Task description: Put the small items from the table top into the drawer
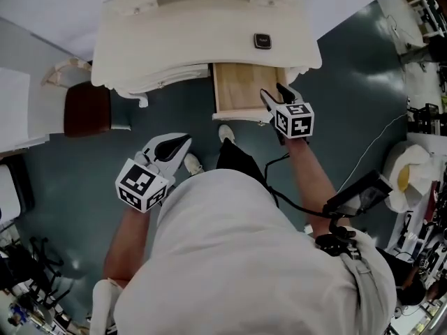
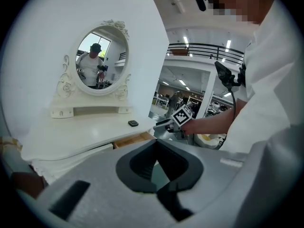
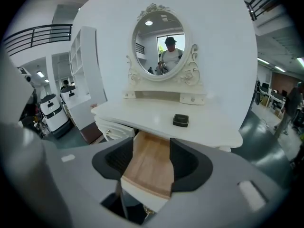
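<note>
**Clear the edge, then straddle the black item**

The drawer [image 1: 241, 86] stands pulled out and bare under the front edge of the table top [image 1: 181, 33], so the step in hand looks like the pick. The small black item [image 1: 262, 41] lies toward the table top's right end, just behind that edge. The right gripper [image 1: 277, 95] hovers over the drawer's front, jaws apart and empty: lift it over the edge, straddle the item squarely, close gently. The left gripper [image 1: 178, 145], tips together and empty, hangs well back

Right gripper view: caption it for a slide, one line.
Open right tongs frame the pulled-out wooden drawer; a small black item sits on the white dressing table.
</note>
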Available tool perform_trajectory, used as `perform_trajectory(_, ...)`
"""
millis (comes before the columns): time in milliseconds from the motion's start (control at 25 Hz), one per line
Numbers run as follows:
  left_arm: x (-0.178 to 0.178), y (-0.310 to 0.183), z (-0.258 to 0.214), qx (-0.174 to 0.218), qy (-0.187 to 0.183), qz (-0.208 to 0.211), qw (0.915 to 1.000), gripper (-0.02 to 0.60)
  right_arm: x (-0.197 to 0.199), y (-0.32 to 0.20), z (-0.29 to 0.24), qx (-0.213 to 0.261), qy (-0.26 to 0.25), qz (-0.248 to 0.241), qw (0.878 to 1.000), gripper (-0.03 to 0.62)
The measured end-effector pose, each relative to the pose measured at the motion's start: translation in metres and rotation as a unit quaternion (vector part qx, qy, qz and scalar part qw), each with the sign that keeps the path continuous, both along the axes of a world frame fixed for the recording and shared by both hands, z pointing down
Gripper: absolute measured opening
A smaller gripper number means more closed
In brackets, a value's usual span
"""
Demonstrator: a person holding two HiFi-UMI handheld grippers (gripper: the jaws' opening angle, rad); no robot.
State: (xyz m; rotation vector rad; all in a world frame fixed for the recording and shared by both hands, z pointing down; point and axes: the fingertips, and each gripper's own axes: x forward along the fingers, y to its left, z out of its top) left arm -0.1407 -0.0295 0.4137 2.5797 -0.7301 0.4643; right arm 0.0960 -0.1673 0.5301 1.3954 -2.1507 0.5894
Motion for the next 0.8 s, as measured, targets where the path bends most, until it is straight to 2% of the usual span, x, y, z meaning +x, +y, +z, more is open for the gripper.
perform_trajectory(400,0.041,-0.079,-0.009,-0.015,-0.027,-0.065,0.9974,0.002,0.034,-0.141,0.044,-0.022,-0.022,0.007,0.999,0.376)
perform_trajectory(640,0.053,-0.103,0.001,-0.028,-0.045,-0.101,0.9935,0.002,0.049,-0.197,0.085,-0.035,-0.024,0.015,0.999,0.391)
perform_trajectory(800,0.051,-0.104,-0.002,-0.034,-0.055,-0.121,0.9906,0.002,0.042,-0.217,0.087,-0.032,-0.009,0.011,0.999,0.391)
